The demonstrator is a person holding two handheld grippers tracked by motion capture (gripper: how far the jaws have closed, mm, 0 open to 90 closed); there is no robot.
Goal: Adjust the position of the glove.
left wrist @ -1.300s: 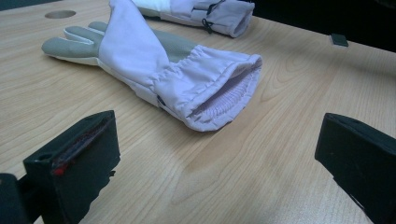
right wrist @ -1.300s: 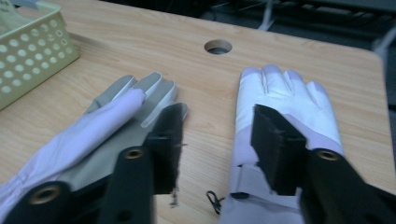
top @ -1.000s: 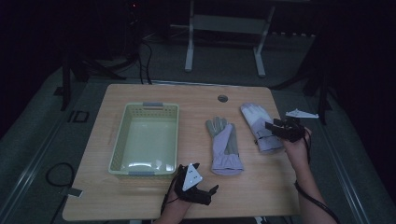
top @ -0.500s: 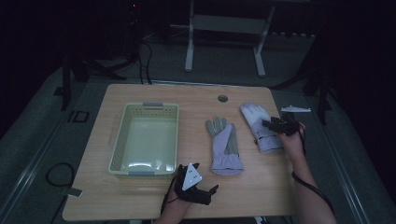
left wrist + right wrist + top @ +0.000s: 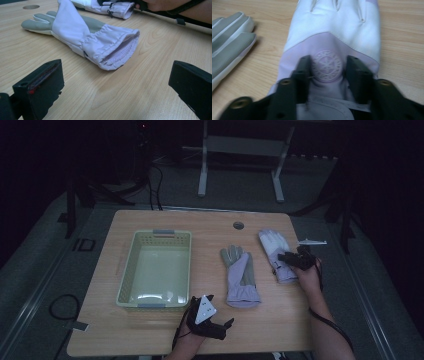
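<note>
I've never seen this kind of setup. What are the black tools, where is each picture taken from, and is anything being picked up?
A person at a table holds a hand-operated two-jaw gripper in each hand. The high view looks down from above; each gripper view comes from a camera riding on that tool. On the table lie a basket and two gloves. The left gripper rests near the front edge, jaws wide apart, facing the cuff of the middle glove. The right gripper is down on the right glove; its jaws have just been closing around the round logo patch, bunching the fabric between them. The glove is not lifted yet.

Dim room, grey floor, metal stand behind wooden table.
</note>
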